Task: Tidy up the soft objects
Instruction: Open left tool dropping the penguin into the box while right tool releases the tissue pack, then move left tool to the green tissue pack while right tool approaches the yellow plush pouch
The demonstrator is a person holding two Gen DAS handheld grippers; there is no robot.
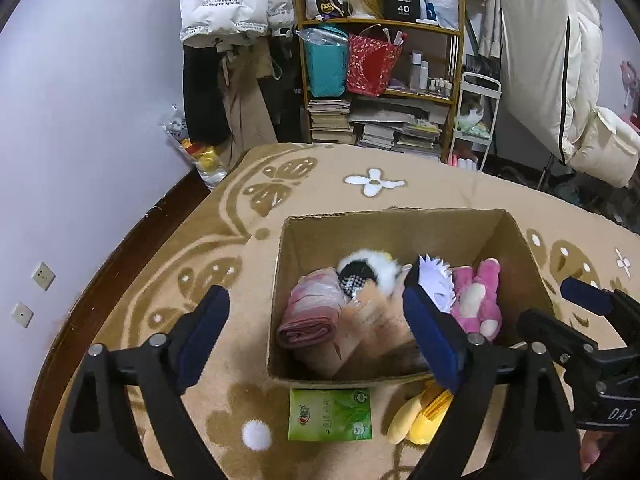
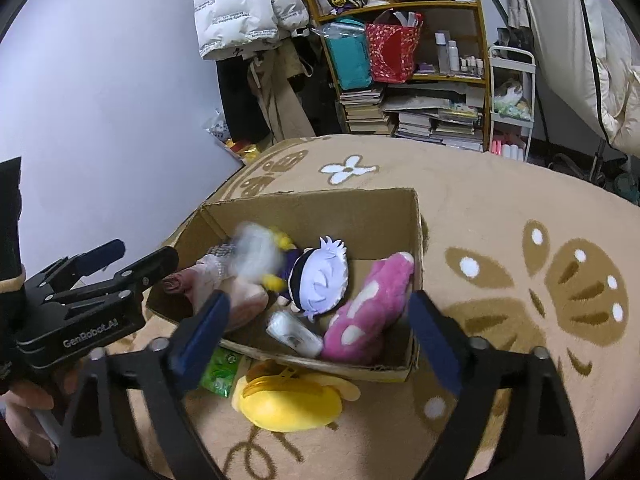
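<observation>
An open cardboard box [image 1: 516, 236] [image 2: 304, 204] stands on the patterned rug. Inside lie a pink plush [image 1: 480, 300] [image 2: 364, 312], a white-haired doll [image 2: 320, 276], a blurred white fluffy toy [image 1: 368, 268] [image 2: 252, 252], a rolled pink cloth [image 1: 312, 312] and a small white pack [image 2: 294, 334]. A yellow plush [image 1: 416, 420] [image 2: 288, 400] and a green tissue pack [image 1: 330, 414] [image 2: 220, 372] lie on the rug in front of the box. My left gripper [image 1: 316, 332] is open and empty above the box's near left part. My right gripper [image 2: 320, 336] is open and empty over the near edge.
A cluttered wooden shelf [image 1: 380, 24] with bags, bottles and stacked books stands behind the rug. Jackets hang at the left [image 1: 232, 0] and right [image 1: 560, 60]. A white cart [image 2: 512, 100] stands beside the shelf. The wall [image 1: 80, 120] and dark baseboard run along the left.
</observation>
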